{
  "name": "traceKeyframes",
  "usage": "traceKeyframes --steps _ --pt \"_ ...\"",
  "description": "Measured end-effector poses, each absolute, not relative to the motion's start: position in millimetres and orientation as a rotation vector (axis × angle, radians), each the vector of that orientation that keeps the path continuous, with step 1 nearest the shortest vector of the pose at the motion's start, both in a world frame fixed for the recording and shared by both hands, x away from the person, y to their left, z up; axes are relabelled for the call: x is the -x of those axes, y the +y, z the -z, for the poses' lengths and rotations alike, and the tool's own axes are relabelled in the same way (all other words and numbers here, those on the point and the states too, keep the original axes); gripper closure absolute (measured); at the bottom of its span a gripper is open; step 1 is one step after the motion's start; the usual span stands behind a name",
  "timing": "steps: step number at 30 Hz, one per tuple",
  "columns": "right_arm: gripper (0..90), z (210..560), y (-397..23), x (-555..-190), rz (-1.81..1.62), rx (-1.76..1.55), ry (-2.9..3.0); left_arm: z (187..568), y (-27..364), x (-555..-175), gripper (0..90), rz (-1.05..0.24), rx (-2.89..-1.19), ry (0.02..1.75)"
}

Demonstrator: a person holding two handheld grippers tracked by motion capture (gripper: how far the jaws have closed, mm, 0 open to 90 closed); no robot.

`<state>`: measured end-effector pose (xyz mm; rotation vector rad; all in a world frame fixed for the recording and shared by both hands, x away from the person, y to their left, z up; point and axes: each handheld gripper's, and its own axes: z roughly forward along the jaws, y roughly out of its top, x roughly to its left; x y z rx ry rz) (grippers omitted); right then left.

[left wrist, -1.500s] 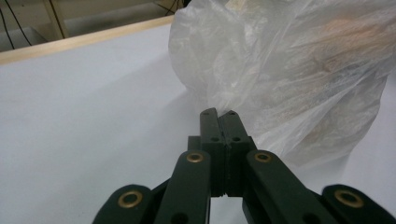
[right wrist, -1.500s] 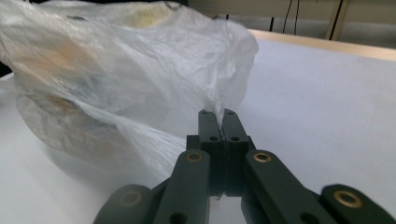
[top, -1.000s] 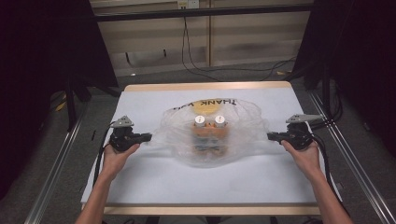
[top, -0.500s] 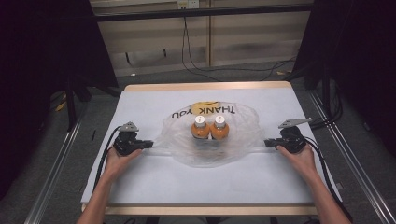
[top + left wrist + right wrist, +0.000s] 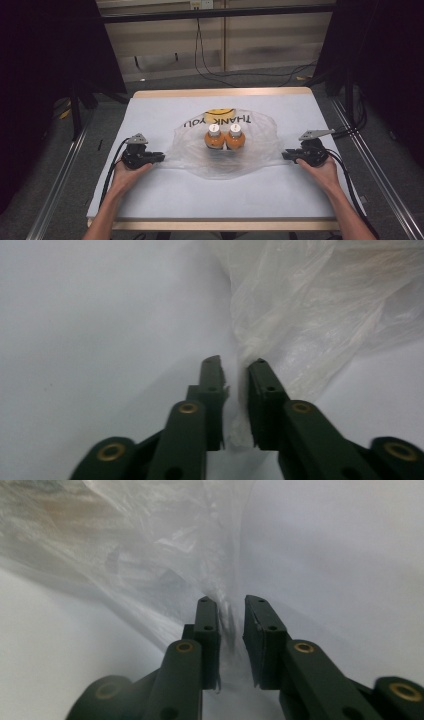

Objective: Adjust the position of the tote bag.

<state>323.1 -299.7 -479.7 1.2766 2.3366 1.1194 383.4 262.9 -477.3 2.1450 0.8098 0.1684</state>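
Note:
A clear plastic bag (image 5: 220,162) printed "THANK YOU" lies spread on the white table (image 5: 200,197). Inside it two orange bottles with white caps (image 5: 214,139) (image 5: 235,138) stand side by side. My left gripper (image 5: 161,157) sits at the bag's left corner. Its jaws stand a little apart, and a strip of the plastic (image 5: 310,315) runs between them (image 5: 235,362). My right gripper (image 5: 285,155) sits at the bag's right corner. There too the jaws stand slightly open (image 5: 231,600), with a fold of the bag (image 5: 125,540) lying in the gap. Both grippers rest low on the table.
The table's wooden edge (image 5: 220,92) runs along the far side. Metal rails (image 5: 60,180) flank the table on the left and right. Cables (image 5: 210,70) lie on the floor beyond it. Bare white surface lies in front of the bag.
Both grippers have moved toward me and down to the table. The bag, held up and stretched a second ago, has sunk and now lies slack.

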Motion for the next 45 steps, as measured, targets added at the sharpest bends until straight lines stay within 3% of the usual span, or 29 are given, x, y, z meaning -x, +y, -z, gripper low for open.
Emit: traceKeyframes --steps 6,10,15,22,31,35,40,45 --pt "55.6 462 -298 -317 -1.247 -1.226 2.259 458 265 -379 51.2 -0.208 -2.064 0.807" --pt "43.9 450 -299 -313 -1.291 -1.214 2.203 444 269 -376 43.0 -0.217 -1.994 0.784" --pt "36.5 436 -306 -307 -1.326 -1.210 2.145 431 274 -372 38.9 -0.249 -1.946 0.776" --pt "36.3 419 -305 -303 -1.406 -1.180 2.106 413 281 -367 33.4 -0.282 -1.875 0.761" --pt "48.8 405 -284 -302 -1.459 -1.097 2.139 394 283 -359 32.3 -0.264 -1.801 0.699" --pt "61.6 401 -276 -303 -1.485 -1.063 2.165 379 282 -352 36.7 -0.304 -1.778 0.664" --pt "73.5 395 -263 -309 -1.486 -1.006 2.217 381 258 -353 64.8 -0.278 -1.879 0.575" --pt "80.1 389 -247 -320 -1.476 -0.952 2.300 384 224 -361 77.6 -0.274 -1.966 0.502"
